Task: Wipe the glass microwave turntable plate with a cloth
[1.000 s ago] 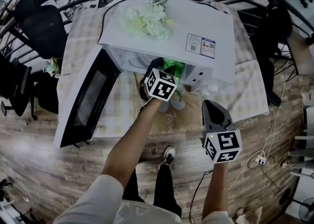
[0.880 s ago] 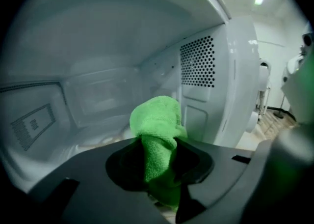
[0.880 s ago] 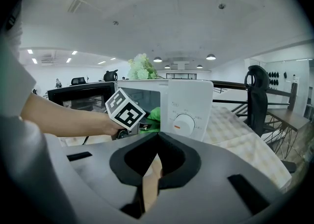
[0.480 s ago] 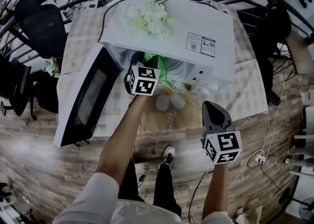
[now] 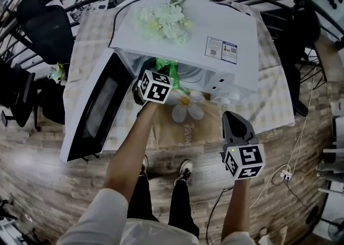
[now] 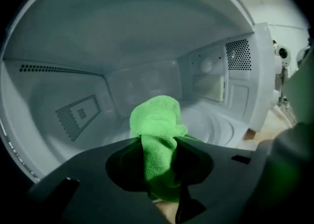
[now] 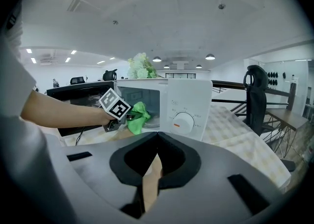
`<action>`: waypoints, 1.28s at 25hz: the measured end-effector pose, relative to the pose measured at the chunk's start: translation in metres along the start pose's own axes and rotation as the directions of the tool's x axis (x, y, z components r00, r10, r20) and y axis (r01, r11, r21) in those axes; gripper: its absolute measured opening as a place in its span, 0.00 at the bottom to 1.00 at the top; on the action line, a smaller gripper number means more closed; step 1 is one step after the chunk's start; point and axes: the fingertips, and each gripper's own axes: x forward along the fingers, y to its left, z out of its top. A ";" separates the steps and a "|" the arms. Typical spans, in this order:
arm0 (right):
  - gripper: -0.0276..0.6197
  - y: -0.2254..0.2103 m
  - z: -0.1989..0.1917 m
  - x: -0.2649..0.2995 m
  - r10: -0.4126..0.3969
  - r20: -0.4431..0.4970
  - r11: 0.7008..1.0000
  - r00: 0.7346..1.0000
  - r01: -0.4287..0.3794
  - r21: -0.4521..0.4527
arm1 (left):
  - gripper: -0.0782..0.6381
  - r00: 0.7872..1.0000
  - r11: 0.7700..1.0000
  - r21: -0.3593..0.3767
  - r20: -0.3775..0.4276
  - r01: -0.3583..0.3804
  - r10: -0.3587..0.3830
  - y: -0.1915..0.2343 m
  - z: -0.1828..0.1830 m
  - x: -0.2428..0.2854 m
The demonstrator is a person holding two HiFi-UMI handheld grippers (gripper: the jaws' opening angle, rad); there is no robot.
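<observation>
Turntable plate (image 6: 218, 126) lies clear and ridged on the floor of the microwave (image 5: 215, 23). Since a second ago my left gripper (image 6: 159, 161) has slid left toward the open door (image 5: 94, 112), jaws pinching the green cloth (image 6: 156, 120) bunched before the plate. My right gripper (image 7: 149, 169) hangs over the worktop (image 5: 269, 104), jaws pressed together, empty.

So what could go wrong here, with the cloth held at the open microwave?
1. The green cloth sticks out only a little past the left gripper, so the hard jaw tips might scrape the glass plate.
2. The right gripper hangs away from the microwave, shut on nothing, so the plate may turn or slide under wiping.
3. Pushing could shake the flowers on top.
</observation>
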 end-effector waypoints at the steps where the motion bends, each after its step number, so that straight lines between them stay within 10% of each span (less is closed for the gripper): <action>1: 0.06 -0.001 0.000 0.000 -0.003 0.001 1.000 1.000 0.003 0.005 | 0.29 1.000 0.999 0.010 0.000 0.030 -0.030 -0.010 0.003 0.001; 16: 0.06 0.001 -0.005 -0.008 0.013 -0.016 1.000 1.000 -0.013 -0.015 | 0.29 0.932 0.934 -0.004 0.059 0.358 -0.357 -0.121 0.042 0.001; 26: 0.06 -0.004 -0.014 -0.010 0.013 -0.025 1.000 1.000 -0.013 0.019 | 0.29 0.987 0.978 -0.206 0.147 -0.032 0.063 0.029 0.026 -0.010; 32: 0.06 -0.008 -0.021 -0.009 0.020 -0.042 1.000 0.999 -0.020 0.020 | 0.30 1.000 0.999 0.042 -0.002 -0.008 0.008 0.022 0.005 0.013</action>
